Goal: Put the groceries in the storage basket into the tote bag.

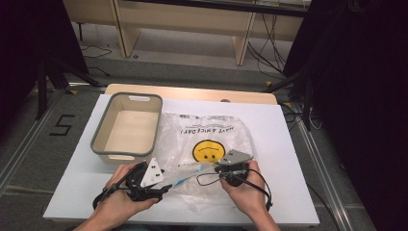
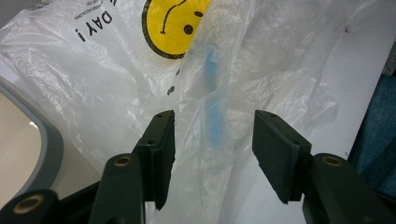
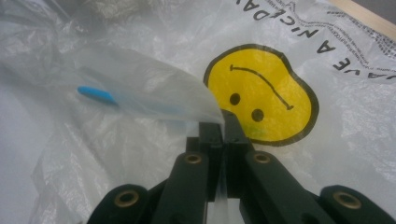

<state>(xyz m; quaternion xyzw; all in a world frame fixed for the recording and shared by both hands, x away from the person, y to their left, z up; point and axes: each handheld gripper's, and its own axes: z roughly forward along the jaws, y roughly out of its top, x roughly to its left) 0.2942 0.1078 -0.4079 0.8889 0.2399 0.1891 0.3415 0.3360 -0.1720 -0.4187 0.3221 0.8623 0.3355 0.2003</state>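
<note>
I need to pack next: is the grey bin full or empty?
Empty. The high view shows the bin's bare beige bottom, with nothing lying in it; the bag lies beside it on the table.

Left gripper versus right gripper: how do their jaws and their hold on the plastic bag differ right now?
The left gripper has its jaws spread apart, a fold of the plastic bag standing between them unpinched; the right gripper has its jaws shut on the bag's edge. In the high view, the left one sits near the grey bin, the right one by the smiley print. Both are hand-held over the bag's near edge, with black jaws.
</note>
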